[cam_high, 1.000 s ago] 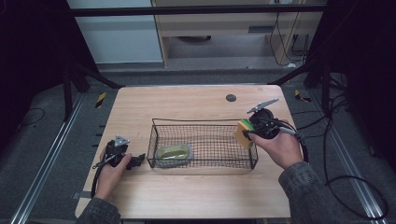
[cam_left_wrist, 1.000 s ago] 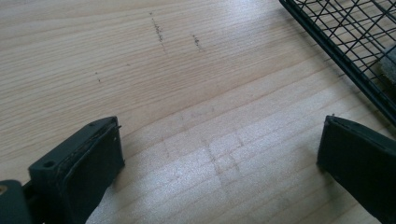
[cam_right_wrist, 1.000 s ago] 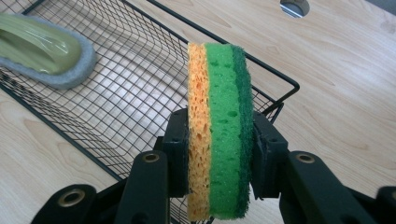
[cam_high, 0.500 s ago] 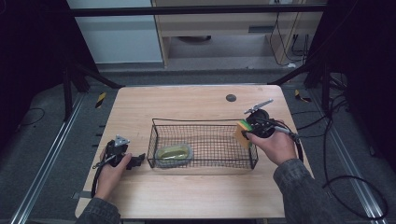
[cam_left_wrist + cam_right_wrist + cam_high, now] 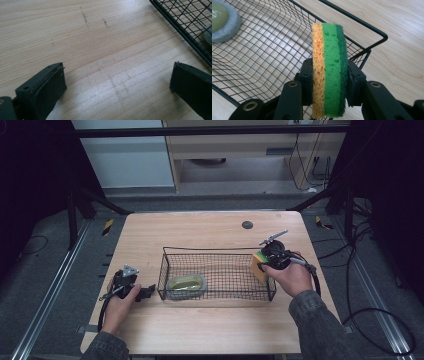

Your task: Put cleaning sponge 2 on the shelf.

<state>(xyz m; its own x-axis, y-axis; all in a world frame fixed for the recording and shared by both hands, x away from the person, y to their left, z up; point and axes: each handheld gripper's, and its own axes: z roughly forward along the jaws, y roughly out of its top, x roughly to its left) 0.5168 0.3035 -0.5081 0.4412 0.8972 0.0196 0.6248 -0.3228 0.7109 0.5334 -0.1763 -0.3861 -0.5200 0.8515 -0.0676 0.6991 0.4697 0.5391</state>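
1. Tongs, right point(image 5: 329, 82): jaws closed on a sponge point(image 5: 329, 67), gripping its two flat faces. In the high view these tongs point(image 5: 260, 265) sit right of centre, held by the person's right hand point(image 5: 290, 277) at the right end of the basket.
2. Sponge: three layers, orange, light green and dark green scouring face. Held upright on edge, lower centre of the right gripper view, over the basket's corner. In the high view the sponge point(image 5: 258, 265) sits at the basket's right end wall.
3. Wire basket point(image 5: 215, 251): black mesh, rectangular, centre of the high view, standing on the bench point(image 5: 200, 227).
4. Soap dish point(image 5: 187, 284): grey, oval, with a yellow-green content, in the left front part of the basket; upper left corner of the right gripper view point(image 5: 223, 21).
5. Tongs, left point(image 5: 117, 82): jaws wide apart, nothing between them, bare wood beneath. In the high view these tongs point(image 5: 147, 292) lie lower left, held by the left hand point(image 5: 120, 305), just left of the basket and apart from it.
6. Black round mark point(image 5: 247, 224): on the bench, upper centre-right, well apart from the basket.
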